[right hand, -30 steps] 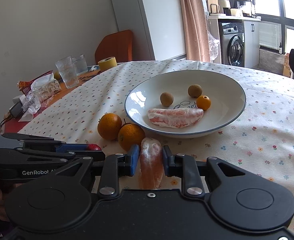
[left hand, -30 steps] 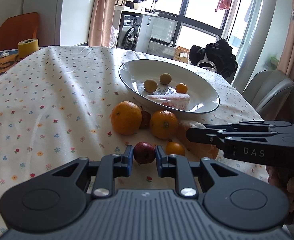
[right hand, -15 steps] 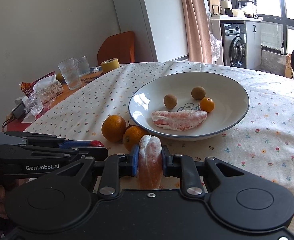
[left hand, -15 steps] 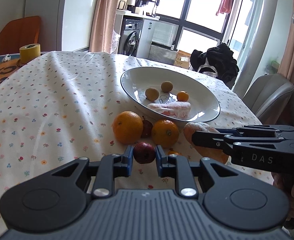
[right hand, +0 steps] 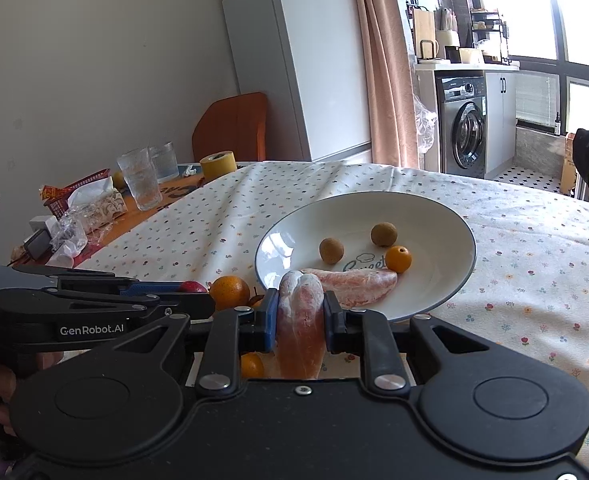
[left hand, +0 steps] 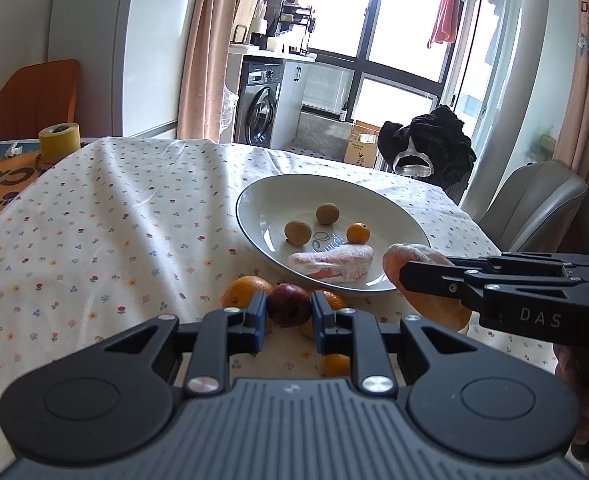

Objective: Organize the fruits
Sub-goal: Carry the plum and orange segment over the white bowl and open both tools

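My left gripper (left hand: 288, 309) is shut on a small dark red fruit (left hand: 289, 305), held above the flowered tablecloth just short of the white plate (left hand: 250, 204). My right gripper (right hand: 299, 312) is shut on a peeled pink pomelo segment (right hand: 300, 320), lifted at the plate's (right hand: 460, 236) near rim. In the plate lie another pomelo segment (right hand: 358, 286), two brown longans (right hand: 331, 250) and a small orange kumquat (right hand: 398, 259). Oranges (left hand: 243, 289) stay on the cloth below the grippers, partly hidden by the fingers. A kumquat (left hand: 336, 364) lies under the left gripper.
At the table's far left stand drinking glasses (right hand: 139, 178), a yellow tape roll (right hand: 217, 163), a tissue pack and a red basket (right hand: 78, 190). An orange chair (right hand: 230, 126) stands behind, a grey chair (left hand: 534, 204) at the right. A hand (left hand: 582, 392) holds the right gripper.
Both grippers have risen off the cloth, each carrying its fruit. The oranges and the plate have slid lower in both views; the grips are unchanged.
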A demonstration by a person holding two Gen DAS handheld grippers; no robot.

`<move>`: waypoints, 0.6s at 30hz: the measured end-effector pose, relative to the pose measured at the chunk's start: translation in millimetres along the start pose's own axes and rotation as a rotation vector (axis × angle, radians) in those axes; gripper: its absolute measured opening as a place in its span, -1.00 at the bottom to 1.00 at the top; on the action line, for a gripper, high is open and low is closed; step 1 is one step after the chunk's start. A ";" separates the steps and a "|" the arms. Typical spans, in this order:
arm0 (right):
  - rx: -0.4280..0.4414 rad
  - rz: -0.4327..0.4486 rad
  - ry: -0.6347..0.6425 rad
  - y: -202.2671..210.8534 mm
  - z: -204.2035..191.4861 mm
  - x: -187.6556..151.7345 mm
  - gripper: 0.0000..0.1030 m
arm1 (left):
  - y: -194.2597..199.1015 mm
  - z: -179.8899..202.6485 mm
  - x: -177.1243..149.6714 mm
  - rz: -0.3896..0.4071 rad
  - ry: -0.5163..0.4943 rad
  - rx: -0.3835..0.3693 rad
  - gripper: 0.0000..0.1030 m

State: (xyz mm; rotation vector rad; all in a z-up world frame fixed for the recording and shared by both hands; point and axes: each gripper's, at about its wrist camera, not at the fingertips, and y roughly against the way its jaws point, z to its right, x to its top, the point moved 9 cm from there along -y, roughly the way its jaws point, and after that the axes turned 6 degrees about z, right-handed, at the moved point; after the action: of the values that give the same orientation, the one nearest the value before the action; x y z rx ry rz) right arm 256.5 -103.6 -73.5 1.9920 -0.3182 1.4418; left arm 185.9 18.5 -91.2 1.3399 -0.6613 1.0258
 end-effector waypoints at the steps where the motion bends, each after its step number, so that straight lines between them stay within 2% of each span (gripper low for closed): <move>1: -0.001 0.003 0.001 -0.2 0.8 1.4 -0.59 | -0.4 0.4 1.3 0.002 -0.002 0.000 -0.58; 9: -0.029 0.032 0.009 -2.9 9.2 13.0 -0.59 | -7.4 3.2 15.1 0.016 -0.024 -0.001 -0.58; 18: -0.052 0.049 0.011 -10.7 21.9 26.2 -0.60 | -17.8 -7.6 48.2 0.056 -0.034 0.013 -0.58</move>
State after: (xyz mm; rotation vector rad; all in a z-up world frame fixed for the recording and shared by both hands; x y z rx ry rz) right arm 288.5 -104.7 -57.5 1.9469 -0.3984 1.4593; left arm 221.5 37.6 -58.5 1.3591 -0.7223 1.0559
